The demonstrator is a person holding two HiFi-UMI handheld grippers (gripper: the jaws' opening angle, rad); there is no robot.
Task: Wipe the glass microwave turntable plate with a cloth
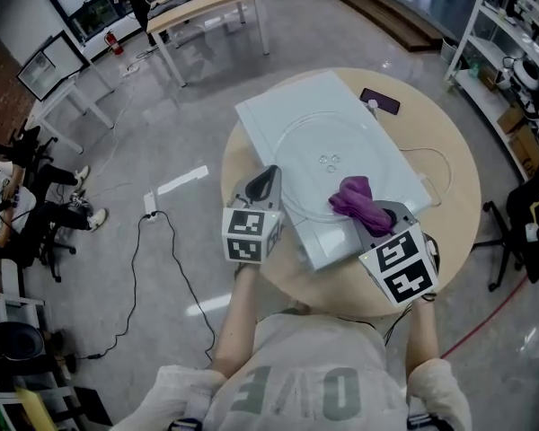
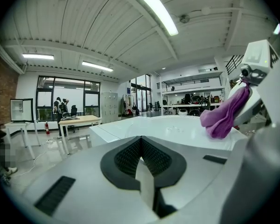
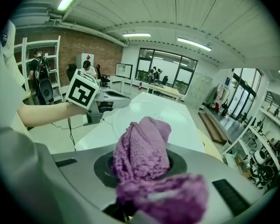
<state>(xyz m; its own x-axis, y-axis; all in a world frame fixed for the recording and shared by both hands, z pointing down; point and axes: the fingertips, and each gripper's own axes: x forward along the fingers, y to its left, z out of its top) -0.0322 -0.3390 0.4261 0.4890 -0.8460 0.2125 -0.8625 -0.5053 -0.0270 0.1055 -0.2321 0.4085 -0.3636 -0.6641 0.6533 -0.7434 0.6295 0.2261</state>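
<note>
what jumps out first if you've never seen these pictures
The bright purple cloth, bunched in the right hand-held gripper over the near right part of the glass turntable plate, is the one strong colour. The plate lies on a white board on a round wooden table, with the left hand-held gripper at the board's left edge.

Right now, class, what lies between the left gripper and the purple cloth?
In the head view, only the glass turntable plate's bare near part, on its white board, lies between the left gripper and the purple cloth.
</note>
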